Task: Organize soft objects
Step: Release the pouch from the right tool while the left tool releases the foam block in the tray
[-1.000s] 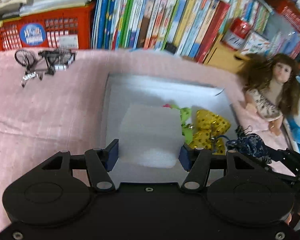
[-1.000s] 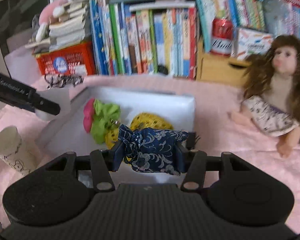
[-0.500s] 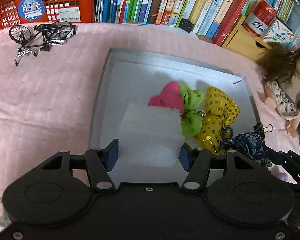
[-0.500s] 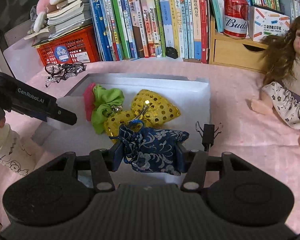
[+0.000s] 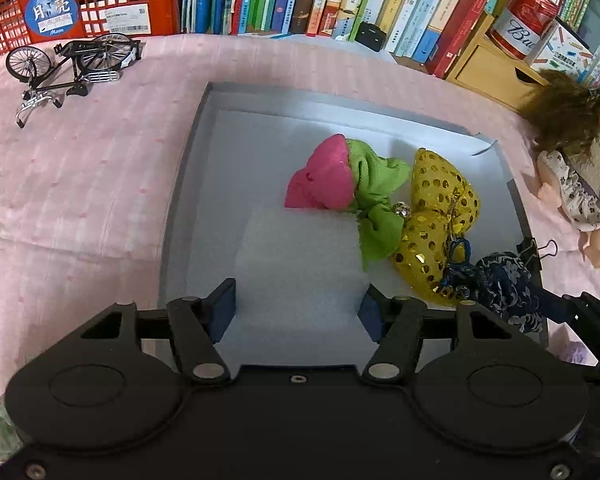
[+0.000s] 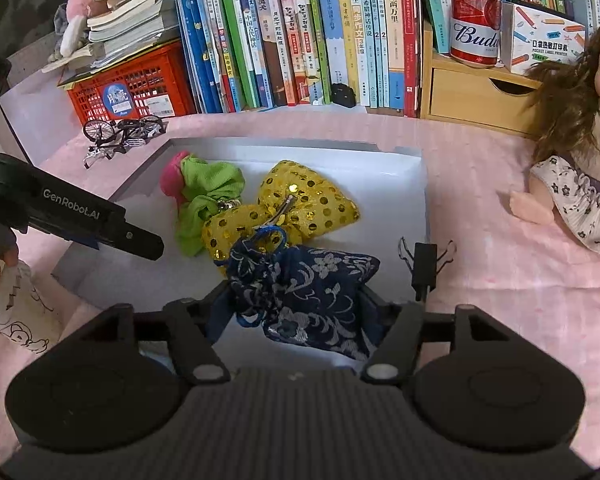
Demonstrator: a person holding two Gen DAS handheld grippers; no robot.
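Observation:
My left gripper (image 5: 298,304) is shut on a white foam block (image 5: 300,260) and holds it over the near left part of a shallow grey tray (image 5: 188,152). My right gripper (image 6: 296,304) is shut on a navy floral pouch (image 6: 312,292) at the tray's (image 6: 414,160) near right part. In the tray lie a pink and green cloth bundle (image 5: 340,184), also seen in the right wrist view (image 6: 204,192), and a yellow sequin bag (image 5: 436,220), also in the right wrist view (image 6: 300,208). The pouch shows in the left wrist view (image 5: 504,288).
A doll (image 6: 572,184) lies right of the tray on the pink cloth. A black binder clip (image 6: 424,268) sits by the tray's right edge. A toy bicycle (image 5: 68,64), a red crate (image 5: 80,4), books (image 6: 300,32) and a can (image 6: 476,24) stand behind. A paper cup (image 6: 16,312) is at near left.
Both grippers have moved forward and down over the tray with their loads. The foam block and the pouch now hang lower and closer to the items in the tray.

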